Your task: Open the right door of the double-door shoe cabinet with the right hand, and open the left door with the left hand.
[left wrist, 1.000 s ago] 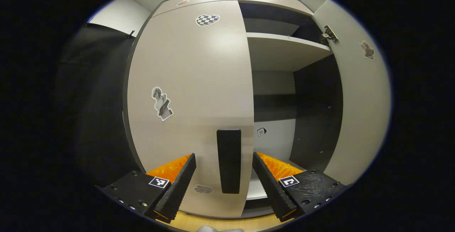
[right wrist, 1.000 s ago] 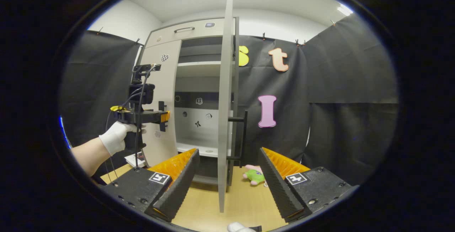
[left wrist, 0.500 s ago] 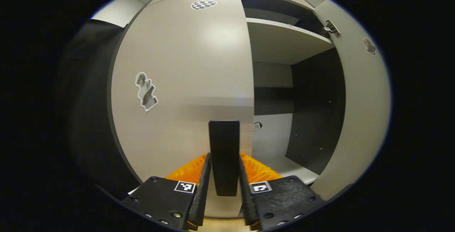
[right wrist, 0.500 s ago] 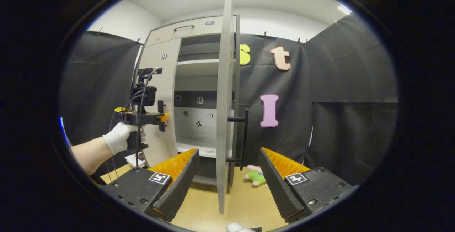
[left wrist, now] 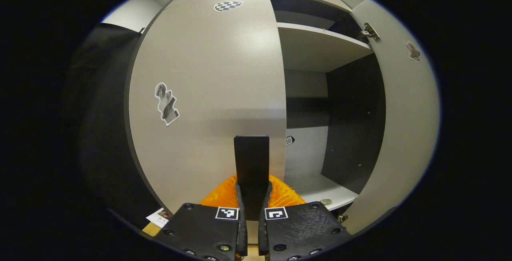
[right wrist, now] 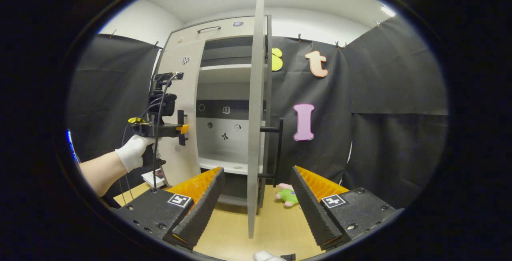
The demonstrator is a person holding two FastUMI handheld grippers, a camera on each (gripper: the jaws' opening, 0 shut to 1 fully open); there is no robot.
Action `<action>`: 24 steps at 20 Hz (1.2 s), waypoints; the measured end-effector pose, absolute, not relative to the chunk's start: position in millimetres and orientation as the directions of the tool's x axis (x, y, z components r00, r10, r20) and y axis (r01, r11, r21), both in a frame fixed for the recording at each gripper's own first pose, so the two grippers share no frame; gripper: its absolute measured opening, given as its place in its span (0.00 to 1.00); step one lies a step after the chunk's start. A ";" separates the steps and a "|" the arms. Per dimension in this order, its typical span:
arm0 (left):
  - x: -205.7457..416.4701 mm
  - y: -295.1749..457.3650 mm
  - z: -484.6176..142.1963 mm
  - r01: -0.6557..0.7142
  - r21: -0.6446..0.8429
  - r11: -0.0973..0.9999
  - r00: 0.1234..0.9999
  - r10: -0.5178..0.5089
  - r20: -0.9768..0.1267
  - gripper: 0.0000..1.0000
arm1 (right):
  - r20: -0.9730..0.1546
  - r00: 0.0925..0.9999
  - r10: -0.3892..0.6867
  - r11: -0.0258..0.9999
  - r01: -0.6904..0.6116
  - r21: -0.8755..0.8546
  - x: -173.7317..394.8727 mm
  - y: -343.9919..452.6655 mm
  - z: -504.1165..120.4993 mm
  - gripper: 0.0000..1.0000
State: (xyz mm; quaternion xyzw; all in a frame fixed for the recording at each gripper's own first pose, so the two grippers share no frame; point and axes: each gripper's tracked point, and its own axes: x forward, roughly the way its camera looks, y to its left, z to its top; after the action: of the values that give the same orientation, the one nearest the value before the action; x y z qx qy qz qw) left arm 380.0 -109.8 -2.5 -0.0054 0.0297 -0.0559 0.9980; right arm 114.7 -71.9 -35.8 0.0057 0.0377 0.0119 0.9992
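In the left gripper view, the left gripper [left wrist: 251,217] is pressed together on the black handle [left wrist: 251,165] of the left door [left wrist: 208,93], which is closed against the shoe cabinet [left wrist: 320,49]. In the right gripper view, the right gripper [right wrist: 256,201] is spread wide and holds nothing. Just beyond it, the right door [right wrist: 255,125] is seen edge-on, swung open, its handle [right wrist: 278,149] apart from the fingers. Farther off, a gloved hand [right wrist: 132,155] is seen at the left door, and a green plush toy [right wrist: 289,196] lies on the floor.
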 end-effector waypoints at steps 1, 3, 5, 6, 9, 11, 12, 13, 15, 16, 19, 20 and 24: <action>376.9 -109.9 -2.5 0.117 -0.018 0.993 0.992 -0.118 -0.056 0.10 | -0.073 0.997 0.024 1.000 -0.023 0.010 113.2 -71.0 -34.6 1.00; 366.7 -108.6 -0.5 0.128 -0.018 0.992 0.990 -0.129 -0.053 0.05 | -0.065 0.997 0.027 1.000 -0.026 0.009 107.7 -66.1 -33.3 1.00; 359.1 -107.9 0.3 0.142 -0.019 0.990 0.988 -0.143 -0.058 0.05 | -0.064 0.997 0.035 0.999 -0.035 0.010 100.0 -57.4 -34.2 1.00; 355.1 -107.7 0.9 0.146 -0.023 0.989 0.987 -0.147 -0.058 0.05 | -0.064 0.997 0.041 0.999 -0.040 0.011 96.9 -53.4 -35.1 1.00; 342.4 -99.4 -0.6 0.158 -0.018 0.987 0.986 -0.159 -0.056 0.05 | -0.063 0.996 0.057 0.998 -0.056 0.007 87.9 -40.7 -33.7 1.00; 333.4 -93.6 -2.4 0.170 -0.027 0.985 0.984 -0.171 -0.051 0.05 | -0.062 0.996 0.065 0.998 -0.065 0.011 82.8 -31.8 -34.0 1.00; 330.5 -90.8 -3.5 0.175 -0.033 0.984 0.983 -0.176 -0.053 0.05 | -0.062 0.996 0.069 0.998 -0.068 0.011 80.7 -26.5 -33.2 1.00; 327.1 -88.3 -5.0 0.178 -0.036 0.983 0.982 -0.180 -0.055 0.05 | -0.061 0.995 0.073 0.997 -0.073 0.010 78.2 -18.7 -30.9 1.00; 320.6 -82.6 -8.6 0.181 -0.028 0.983 0.982 -0.182 -0.056 0.05 | -0.058 0.995 0.080 0.997 -0.080 0.007 71.4 -8.9 -30.3 1.00; 317.0 -79.6 -9.3 0.181 -0.027 0.983 0.982 -0.182 -0.057 0.05 | -0.059 0.995 0.083 0.997 -0.083 0.006 67.7 -4.0 -31.0 1.00; 303.5 -67.4 -11.0 0.185 -0.041 0.982 0.981 -0.187 -0.054 0.05 | -0.057 0.994 0.088 0.996 -0.088 0.007 59.7 7.5 -29.1 1.00; 298.6 -62.0 -12.1 0.184 -0.041 0.982 0.981 -0.187 -0.054 0.05 | -0.056 0.995 0.086 0.996 -0.085 0.007 57.7 8.4 -29.4 1.00; 276.6 -36.3 -14.0 0.178 -0.046 0.983 0.982 -0.181 -0.049 0.05 | -0.063 0.994 0.090 0.996 -0.089 0.014 51.6 23.7 -30.7 1.00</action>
State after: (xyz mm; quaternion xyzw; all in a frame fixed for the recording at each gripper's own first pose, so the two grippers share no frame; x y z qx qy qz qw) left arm 276.6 -36.3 -14.0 -0.0209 0.0266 -0.0902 0.9953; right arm 51.6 23.7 -30.7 0.0057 0.0320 0.0449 0.9985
